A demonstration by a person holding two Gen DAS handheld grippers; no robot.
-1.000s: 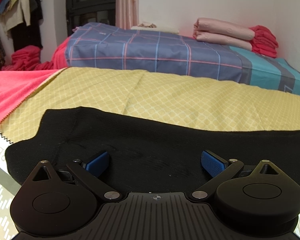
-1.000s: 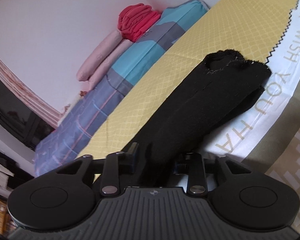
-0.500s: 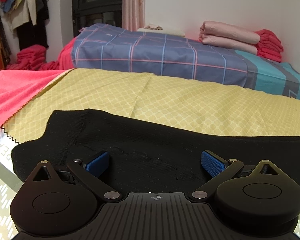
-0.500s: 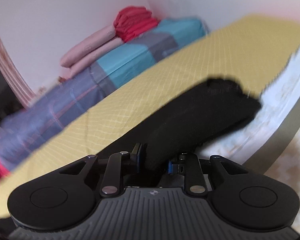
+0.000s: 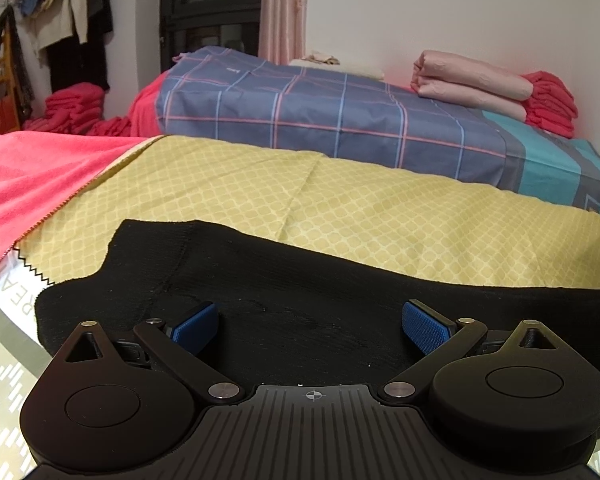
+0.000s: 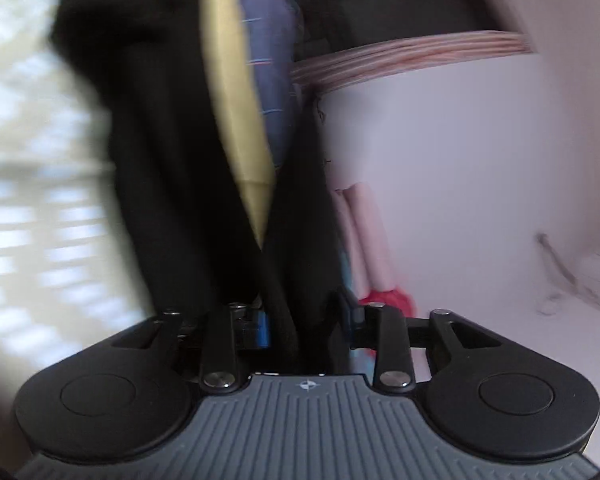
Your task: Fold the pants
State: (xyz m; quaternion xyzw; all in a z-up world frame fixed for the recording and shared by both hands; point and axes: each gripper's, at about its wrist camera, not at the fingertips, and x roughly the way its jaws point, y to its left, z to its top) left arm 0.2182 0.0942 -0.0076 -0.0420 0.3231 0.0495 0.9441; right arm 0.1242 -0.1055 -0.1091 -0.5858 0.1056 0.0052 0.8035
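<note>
the right gripper [image 6: 306, 326] is closing its jaws on a fold of the black knitted pants [image 5: 300, 300] between them; carry it across evenly. the left gripper [image 5: 310, 326] hovers, jaws wide apart, pants just beyond them; press there.

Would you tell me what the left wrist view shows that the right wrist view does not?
Only the left wrist view shows the left tool, open above the flat black pants, and hanging clothes. Only the blurred right wrist view shows the right tool closing on a pant leg. Both show the pants and the yellow cloth.
</note>
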